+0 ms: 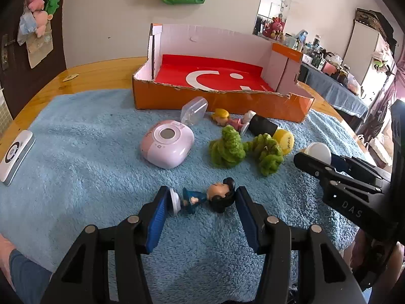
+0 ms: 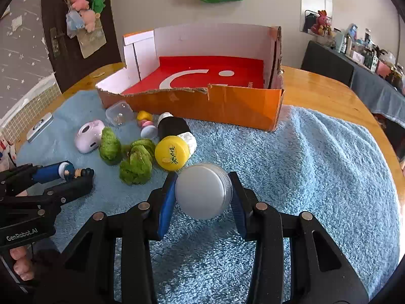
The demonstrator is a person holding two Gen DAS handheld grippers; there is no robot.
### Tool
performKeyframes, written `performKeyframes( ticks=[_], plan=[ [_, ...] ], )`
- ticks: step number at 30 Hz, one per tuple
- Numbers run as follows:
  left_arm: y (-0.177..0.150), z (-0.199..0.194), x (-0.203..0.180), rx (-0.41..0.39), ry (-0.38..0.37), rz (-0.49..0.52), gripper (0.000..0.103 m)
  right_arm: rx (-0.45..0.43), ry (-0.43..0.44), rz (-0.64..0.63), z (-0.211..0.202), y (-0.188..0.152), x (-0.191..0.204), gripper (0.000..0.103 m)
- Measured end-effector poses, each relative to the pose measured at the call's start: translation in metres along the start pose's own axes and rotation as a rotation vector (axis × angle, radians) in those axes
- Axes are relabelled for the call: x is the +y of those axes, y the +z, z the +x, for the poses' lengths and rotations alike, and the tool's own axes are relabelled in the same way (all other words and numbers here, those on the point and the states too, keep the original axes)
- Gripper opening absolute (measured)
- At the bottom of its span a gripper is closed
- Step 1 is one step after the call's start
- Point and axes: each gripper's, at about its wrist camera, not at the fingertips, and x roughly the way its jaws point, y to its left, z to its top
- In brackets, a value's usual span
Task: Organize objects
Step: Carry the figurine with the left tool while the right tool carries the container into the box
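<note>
Toys lie scattered on the blue towel (image 1: 76, 131) in front of the orange box (image 1: 222, 101), whose red floor holds nothing I can see. Between the fingers of my left gripper (image 1: 202, 200) lies a small figurine (image 1: 205, 198) on its side, dark-haired head toward the right finger, white base against the left one. Both blue pads sit right at its ends, so the jaws are closed on it, with the figurine low over the towel; I cannot tell whether it is lifted. My right gripper (image 2: 203, 195) clamps a white jar (image 2: 203, 191), its rounded end facing the camera and its ribbed rim beside the right finger. From the left wrist view that jar (image 1: 317, 152) shows at the right edge, well right of the figurine.

Just beyond the jar is a yellow cap (image 2: 172, 156) on a black bottle (image 2: 173, 126) lying on its side, pointing back toward the box. Left of the cap sit two green yarn clumps (image 2: 136, 162), touching each other, and further left a pink device (image 1: 167, 147). A clear plastic case (image 1: 193, 110) leans near the box's front wall, with a second figurine (image 1: 227, 119), blond, lying between it and the bottle. A white gadget (image 1: 15, 157) rests at the towel's left edge, well apart from the rest. The wooden table (image 2: 329, 93) shows around the towel.
</note>
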Motion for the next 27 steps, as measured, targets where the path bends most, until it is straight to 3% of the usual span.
performKeyframes(
  ticks=[11,27],
  plan=[
    [0.009,-0.014,-0.003,-0.065,0.026,0.062,0.055,-0.035,0.012,0.010,-0.013,0.012,0.003,0.038],
    [0.051,-0.012,0.018,-0.115,0.035,0.048,0.055,-0.066,0.027,0.010,-0.014,0.041,0.006,0.038]
  ],
)
